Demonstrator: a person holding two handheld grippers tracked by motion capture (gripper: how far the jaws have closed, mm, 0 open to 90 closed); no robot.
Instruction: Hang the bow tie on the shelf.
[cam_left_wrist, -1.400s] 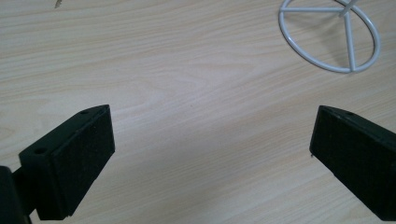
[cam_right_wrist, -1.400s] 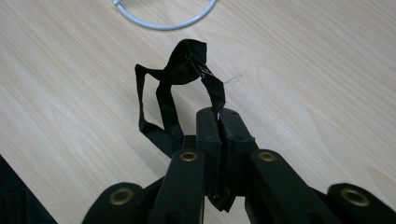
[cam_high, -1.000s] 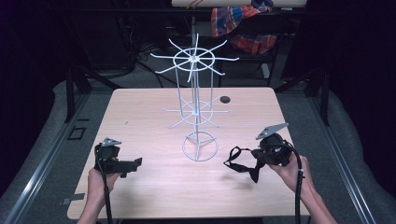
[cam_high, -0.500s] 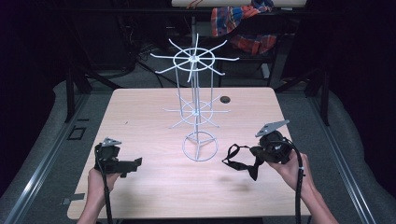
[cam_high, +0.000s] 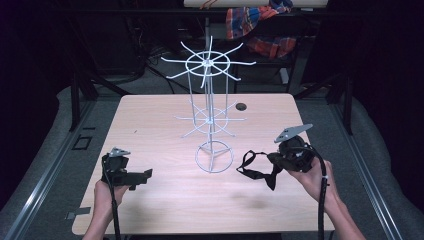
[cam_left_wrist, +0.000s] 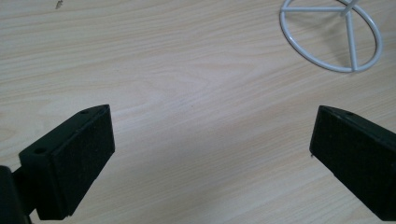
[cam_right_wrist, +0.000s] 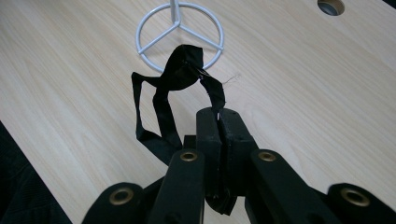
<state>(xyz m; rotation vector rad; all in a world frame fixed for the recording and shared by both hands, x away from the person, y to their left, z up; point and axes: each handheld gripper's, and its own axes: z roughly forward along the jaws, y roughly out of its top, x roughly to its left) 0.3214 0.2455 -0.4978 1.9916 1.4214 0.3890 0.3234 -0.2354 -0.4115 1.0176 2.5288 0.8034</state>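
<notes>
High view: right gripper (cam_high: 274, 161) at 4 o'clock of wire rack (cam_high: 210, 117), jaws clenched on black strap (cam_high: 256, 167); left gripper (cam_high: 145, 174) at 8, jaws spread wide over worktop (cam_high: 165, 125).

The right gripper (cam_high: 274, 159) has drifted slightly left across the table since a second ago, toward the ring base of the white wire rack (cam_high: 214, 156), and a little nearer the person's edge. The black bow tie (cam_high: 256, 168) clamped between its jaws has travelled with it, so its dangling loop now hangs closer to the ring base, though apart from it.
</notes>
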